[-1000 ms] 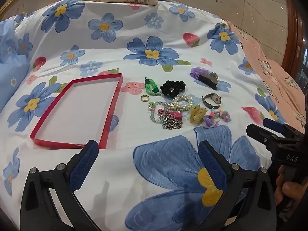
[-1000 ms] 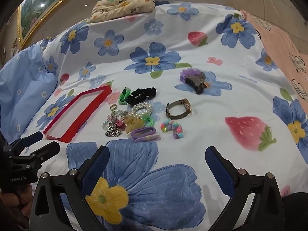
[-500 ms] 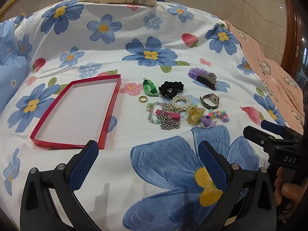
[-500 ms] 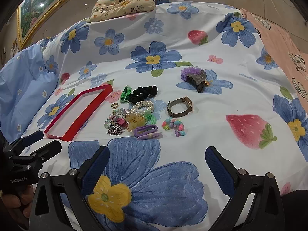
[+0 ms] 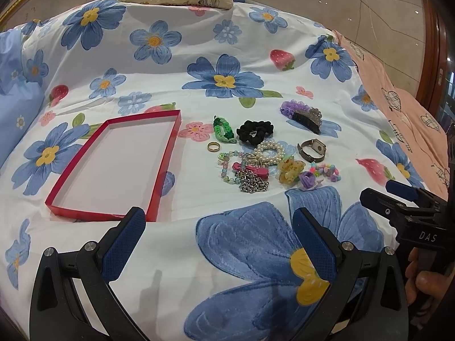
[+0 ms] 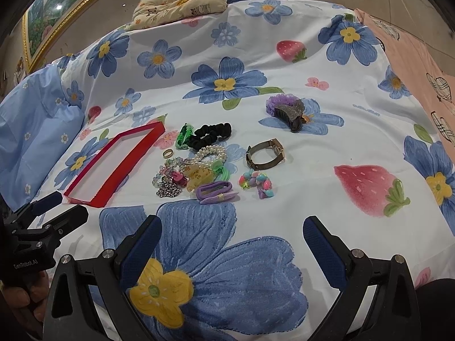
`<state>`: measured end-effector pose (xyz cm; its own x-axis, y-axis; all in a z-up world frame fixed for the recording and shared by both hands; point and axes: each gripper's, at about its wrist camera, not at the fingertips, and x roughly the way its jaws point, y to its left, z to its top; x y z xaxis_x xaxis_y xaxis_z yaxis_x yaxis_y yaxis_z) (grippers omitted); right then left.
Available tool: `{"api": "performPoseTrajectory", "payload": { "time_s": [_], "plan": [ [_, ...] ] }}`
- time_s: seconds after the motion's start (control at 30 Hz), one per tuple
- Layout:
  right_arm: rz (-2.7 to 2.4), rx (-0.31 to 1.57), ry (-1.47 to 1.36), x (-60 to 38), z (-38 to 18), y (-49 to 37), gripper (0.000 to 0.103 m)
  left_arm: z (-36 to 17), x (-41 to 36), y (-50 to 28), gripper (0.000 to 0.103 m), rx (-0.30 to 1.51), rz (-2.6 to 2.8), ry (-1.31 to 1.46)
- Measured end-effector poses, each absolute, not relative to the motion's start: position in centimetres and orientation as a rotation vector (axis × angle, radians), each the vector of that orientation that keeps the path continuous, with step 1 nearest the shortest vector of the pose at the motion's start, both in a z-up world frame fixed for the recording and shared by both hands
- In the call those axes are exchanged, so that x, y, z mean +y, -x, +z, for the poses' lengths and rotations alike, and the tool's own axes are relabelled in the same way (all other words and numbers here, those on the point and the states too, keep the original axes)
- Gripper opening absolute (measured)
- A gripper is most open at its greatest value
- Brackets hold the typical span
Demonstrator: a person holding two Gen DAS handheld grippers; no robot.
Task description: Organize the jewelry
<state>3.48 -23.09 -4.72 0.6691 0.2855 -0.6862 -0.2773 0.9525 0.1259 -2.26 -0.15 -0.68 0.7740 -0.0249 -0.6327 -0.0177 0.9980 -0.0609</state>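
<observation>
**Both grippers spread wide above a flowered bedspread, jewelry heaped ahead**

The left gripper (image 5: 219, 241) hovers over the bedspread (image 5: 176, 244) with its jaws wide apart and nothing between the blue pads (image 5: 125, 241). Ahead of its left finger lies the red tray (image 5: 163, 167), shallow, with only its white floor showing inside. Ahead of its right finger, just beside the tray and apart from it, lies the jewelry: a gold ring (image 5: 213, 146) nearest the tray, a green braided band (image 5: 223, 130) and a black scrunchie (image 5: 255, 132) farther off, then a pearl bracelet (image 5: 270, 150), a pink clip (image 5: 251, 169), a silver chain (image 5: 254, 183) and a yellow claw clip (image 5: 290, 170), these touching or overlapping in one cluster. A watch (image 5: 312, 150) and a multicoloured bead bracelet (image 5: 327, 170) lie to the right of the cluster; a dark claw clip (image 5: 308, 119) on a purple scrunchie (image 5: 287, 108) lies beyond the watch.

The right gripper (image 6: 231, 244) is likewise wide and holds nothing. The cluster lies ahead of its left finger, with a purple hair clip (image 6: 216, 191) nearest. The left gripper (image 6: 54, 213) shows at its far left, held in a hand (image 6: 20, 298). A patterned pillow (image 6: 182, 0) rests at the far edge of the bed.
</observation>
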Motion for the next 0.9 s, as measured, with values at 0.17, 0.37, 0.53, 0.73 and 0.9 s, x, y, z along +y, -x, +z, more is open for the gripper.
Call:
{"api": "performPoseTrajectory", "payload": {
  "time_s": [0.17, 0.37, 0.53, 0.73, 0.9],
  "plan": [
    [0.319, 0.777, -0.012, -23.1, -4.8, -3.5, 0.101, -0.8, -0.2, 2.2, 0.103, 0.686, -0.004, 0.062],
    [0.320, 0.776, -0.011, -23.0, -4.8, -3.5, 0.101, -0.6, -0.3, 2.3, 0.103, 0.684, -0.005, 0.059],
    [0.319, 0.775, -0.008, -23.0, -4.8, -3.5, 0.101, -0.9, -0.3, 1.9, 0.103, 0.692, -0.011, 0.055],
    [0.321, 0.778, -0.008, -22.9, -4.7, -3.5, 0.101, -1.2, -0.2, 1.4, 0.103, 0.695, -0.013, 0.054],
    [0.322, 0.779, -0.009, -22.9, -4.7, -3.5, 0.101, -1.3, -0.3, 1.3, 0.103, 0.694, -0.014, 0.056]
  ]
}}
